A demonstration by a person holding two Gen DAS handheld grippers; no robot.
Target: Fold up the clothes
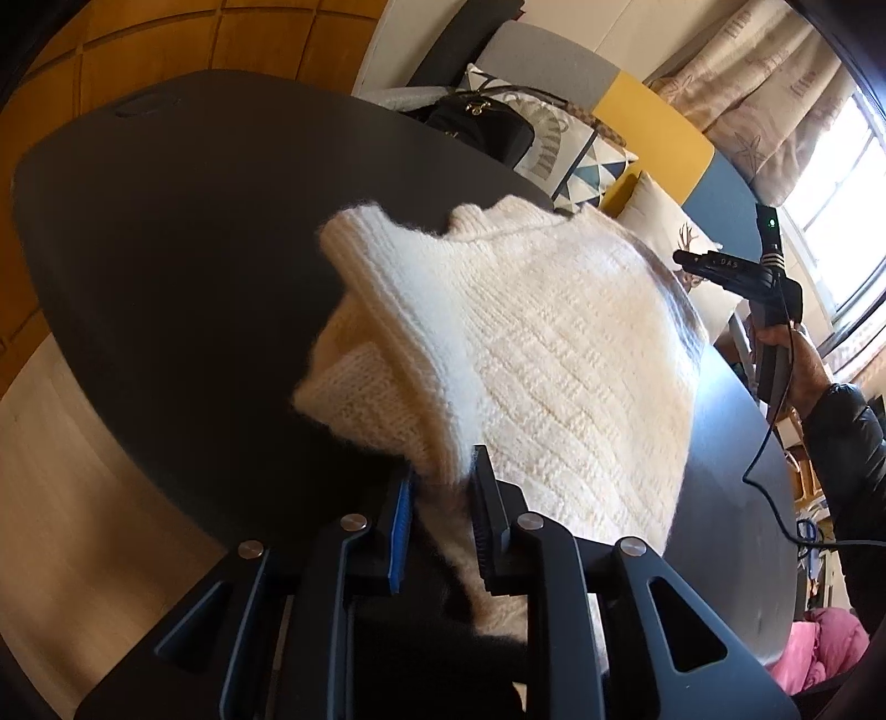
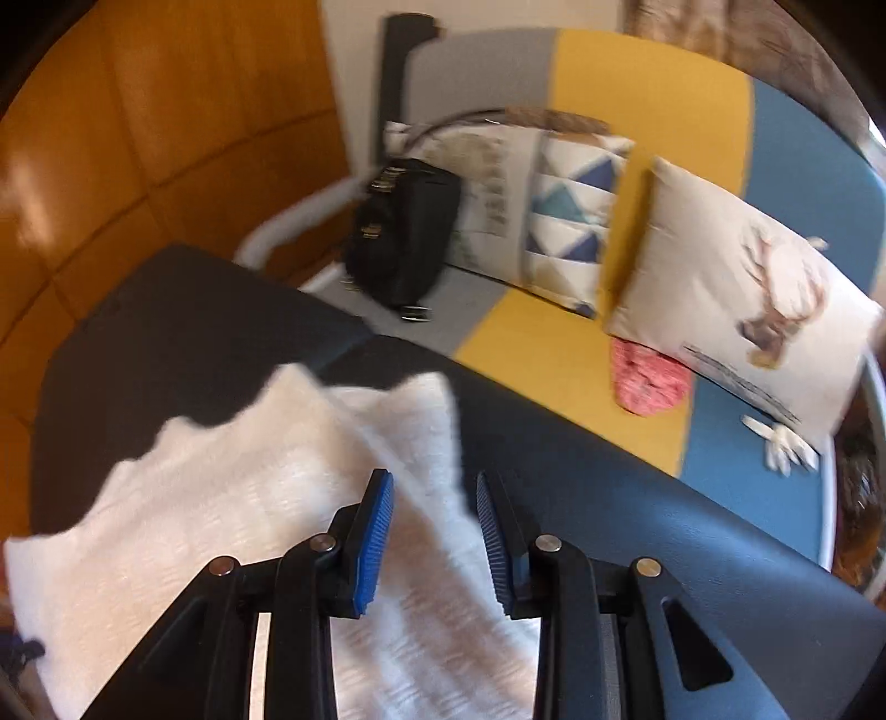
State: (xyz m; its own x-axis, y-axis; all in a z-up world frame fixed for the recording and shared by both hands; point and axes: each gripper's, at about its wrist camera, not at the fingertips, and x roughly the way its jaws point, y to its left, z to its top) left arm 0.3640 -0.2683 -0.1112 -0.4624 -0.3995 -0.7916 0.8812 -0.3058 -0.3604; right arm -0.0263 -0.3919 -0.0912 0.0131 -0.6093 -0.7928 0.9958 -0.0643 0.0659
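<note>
A cream knitted sweater (image 1: 526, 354) lies partly folded on a dark round table (image 1: 166, 249). My left gripper (image 1: 443, 482) is shut on the sweater's near ribbed edge and holds it lifted off the table. In the left wrist view my right gripper (image 1: 720, 266) is held up in the air to the right of the sweater, away from it. In the right wrist view, which is blurred, my right gripper (image 2: 434, 504) is open and empty above the sweater (image 2: 221, 526), near its far right corner.
A sofa (image 2: 581, 343) in grey, yellow and blue stands behind the table with a black bag (image 2: 404, 232), several cushions (image 2: 731, 271) and a pink knitted item (image 2: 648, 382). Wooden panels (image 1: 138, 44) are at the left, a curtained window (image 1: 819, 138) at the right.
</note>
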